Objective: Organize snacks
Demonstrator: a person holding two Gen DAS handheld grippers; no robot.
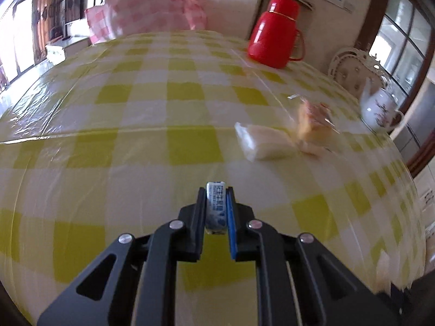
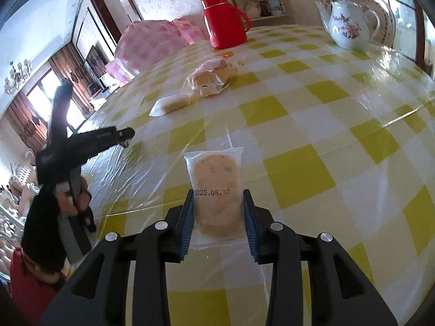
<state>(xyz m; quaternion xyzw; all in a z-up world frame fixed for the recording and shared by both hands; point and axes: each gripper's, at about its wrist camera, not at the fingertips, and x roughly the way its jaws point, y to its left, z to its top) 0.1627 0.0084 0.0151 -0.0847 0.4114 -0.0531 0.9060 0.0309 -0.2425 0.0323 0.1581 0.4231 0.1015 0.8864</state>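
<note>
Left gripper [image 1: 216, 203]: jaws clamped on small blue-printed candy [image 1: 215, 209], held above checked tablecloth [image 1: 108, 108]; right gripper [image 2: 218, 209]: jaws gripping wrapped biscuit [image 2: 216, 187]; two further snack packets [image 2: 209, 77] lay near red flask [image 2: 223, 20].

The clear-wrapped biscuit packet [image 2: 217, 193] pinched between the right gripper's fingers [image 2: 187, 217] bears a stamped date — 2025.08.30 — level with the fingertips. The small blue-and-white packet [image 1: 216, 207] between the left gripper's fingers [image 1: 199, 217] carries print — too blurred to read.
</note>
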